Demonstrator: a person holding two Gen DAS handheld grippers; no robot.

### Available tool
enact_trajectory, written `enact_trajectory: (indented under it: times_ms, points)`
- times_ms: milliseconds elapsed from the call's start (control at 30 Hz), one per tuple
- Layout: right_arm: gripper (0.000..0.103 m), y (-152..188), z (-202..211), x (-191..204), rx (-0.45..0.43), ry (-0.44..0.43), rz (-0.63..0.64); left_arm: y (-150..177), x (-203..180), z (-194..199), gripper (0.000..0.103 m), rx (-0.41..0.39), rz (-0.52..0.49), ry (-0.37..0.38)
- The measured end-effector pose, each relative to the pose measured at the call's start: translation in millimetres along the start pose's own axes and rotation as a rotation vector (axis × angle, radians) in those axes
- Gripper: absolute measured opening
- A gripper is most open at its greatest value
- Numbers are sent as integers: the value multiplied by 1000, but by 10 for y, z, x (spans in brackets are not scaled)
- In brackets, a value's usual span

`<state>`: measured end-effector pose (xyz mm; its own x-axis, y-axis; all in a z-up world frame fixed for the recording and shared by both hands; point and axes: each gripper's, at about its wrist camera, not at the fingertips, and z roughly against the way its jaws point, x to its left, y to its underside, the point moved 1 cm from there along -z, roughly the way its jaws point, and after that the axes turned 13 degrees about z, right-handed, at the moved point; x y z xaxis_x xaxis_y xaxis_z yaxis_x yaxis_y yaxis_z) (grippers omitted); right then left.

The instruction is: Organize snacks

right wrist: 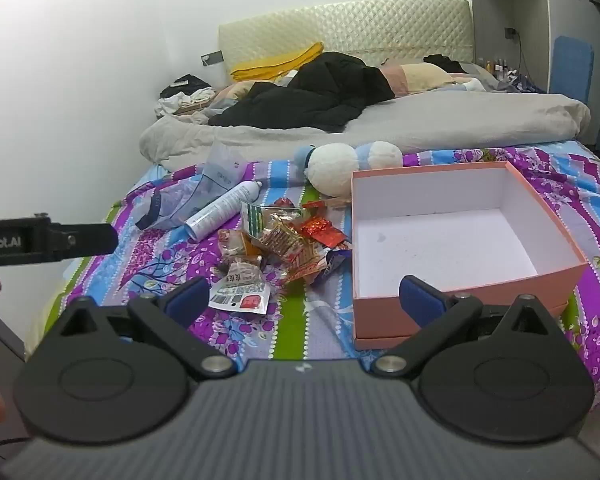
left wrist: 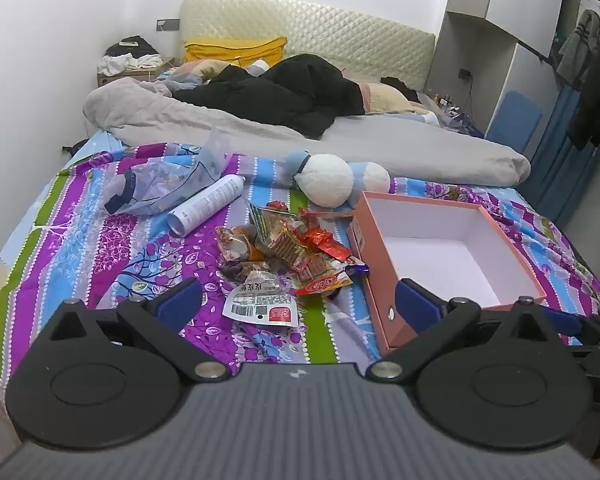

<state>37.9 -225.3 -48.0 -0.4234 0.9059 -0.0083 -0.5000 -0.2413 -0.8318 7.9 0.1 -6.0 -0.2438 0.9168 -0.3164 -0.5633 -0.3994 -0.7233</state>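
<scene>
Your left gripper [left wrist: 298, 304] and right gripper [right wrist: 302, 300] both hang spread wide, holding nothing. The snacks [left wrist: 290, 254] lie heaped on the bedspread [left wrist: 100, 248], just left of the box [left wrist: 452, 256], near the bottle [left wrist: 206, 204].

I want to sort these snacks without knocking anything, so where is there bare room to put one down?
The open pink cardboard box has a bare white floor. Bare floral bedsheet lies left of the heap of snack wrappers, below the white spray can. It is crowded between the heap, the white plush toy and the box's left wall.
</scene>
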Motion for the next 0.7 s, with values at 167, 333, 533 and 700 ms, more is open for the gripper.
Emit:
enact_trajectory:
  times_ms: [167, 333, 533, 700]
  points:
    - [103, 13, 5, 11, 7, -1, 1, -9, 1, -5, 103, -1, 0, -6]
    - [103, 29, -2, 8, 10, 3, 4, -36, -19, 28, 103, 0, -8, -11]
    - [103, 8, 27, 52, 13, 7, 7, -30, -34, 37, 103, -1, -7, -18]
    - [103, 44, -2, 34, 18, 4, 2, -4, 11, 22, 103, -5, -4, -16]
